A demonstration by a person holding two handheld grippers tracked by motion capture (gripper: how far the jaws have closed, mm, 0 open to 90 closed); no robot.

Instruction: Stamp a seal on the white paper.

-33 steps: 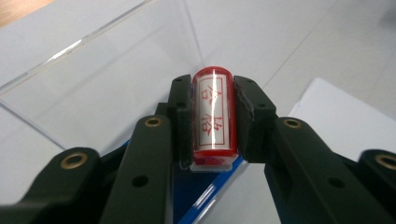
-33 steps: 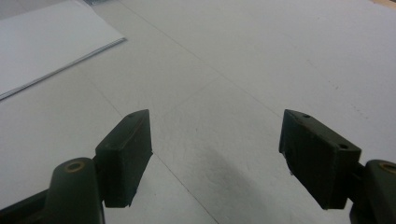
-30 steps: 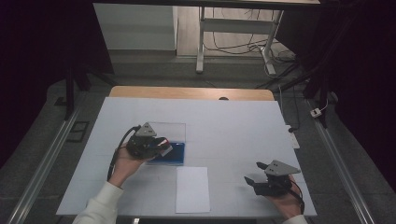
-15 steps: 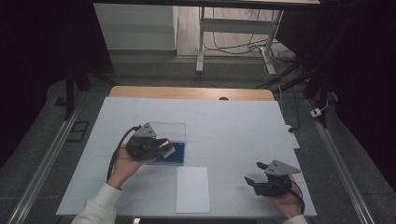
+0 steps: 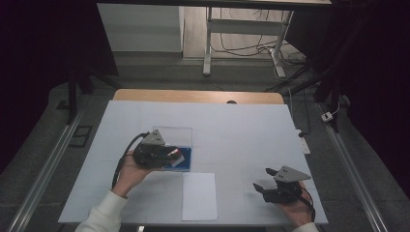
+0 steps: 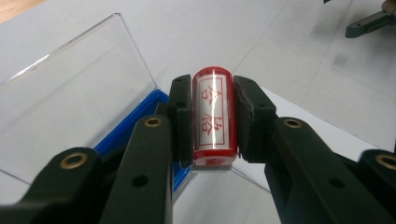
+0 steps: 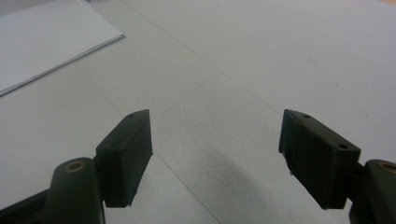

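White-covered bench (image 5: 232,125). Left gripper (image 6: 212,126) clamps red stamp (image 6: 213,114) above blue ink-pad case (image 5: 183,157); paper sheet (image 5: 198,195) at its 5 o'clock. Right gripper (image 7: 215,154) wide, idle. Keep stamp level when pressing.

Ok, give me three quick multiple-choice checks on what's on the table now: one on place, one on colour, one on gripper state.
1. Where does the white sheet of paper lie?
A. Under the blue box
B. On the table, on the person's side of the blue box
C. At the table's far edge

2. What colour is the stamp between the left gripper's jaws?
A. Red with a white label
B. Green
C. Plain black

3. How do the right gripper's jaws stand?
A. Shut on the paper
B. Shut on nothing
C. Open, holding nothing

Answers: 1 B, the high view shows the sheet nearer the person than the box. 2 A, the left gripper view shows a red body with a white label. 3 C, the right gripper view shows a wide gap over bare table.
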